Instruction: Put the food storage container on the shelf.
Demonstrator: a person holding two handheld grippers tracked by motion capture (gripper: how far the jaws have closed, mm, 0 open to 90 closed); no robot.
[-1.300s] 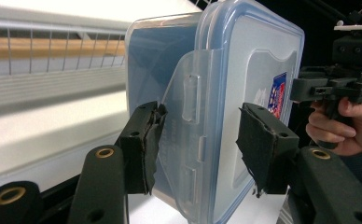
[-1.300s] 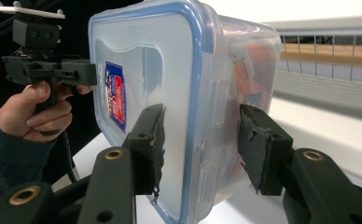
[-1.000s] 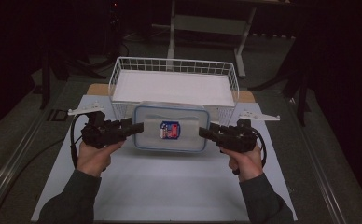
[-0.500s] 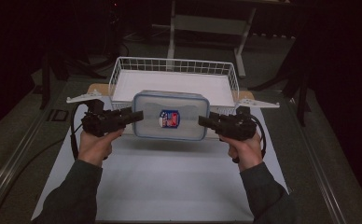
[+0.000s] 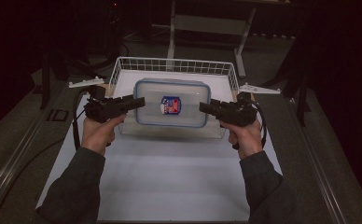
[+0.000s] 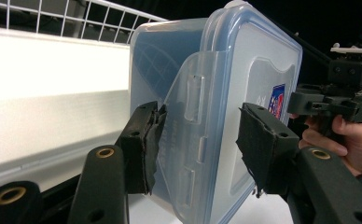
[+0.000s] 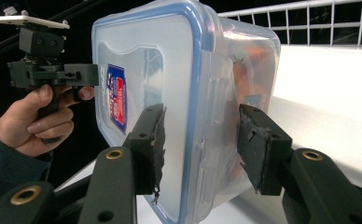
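White table sheet (image 5: 170, 177) beneath a wire basket (image 5: 174, 65). Clear lidded food container (image 5: 172, 102) held aloft over the basket's near rim, left gripper (image 5: 139, 101) clamped on its left end, right gripper (image 5: 203, 107) clamped on its right end, both jaw pairs pressing the side latches.

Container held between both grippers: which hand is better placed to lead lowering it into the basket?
Probably the right: the right gripper's jaws clamp lid and base, while the left gripper's jaws pinch the container at a clasp flap that stands out.
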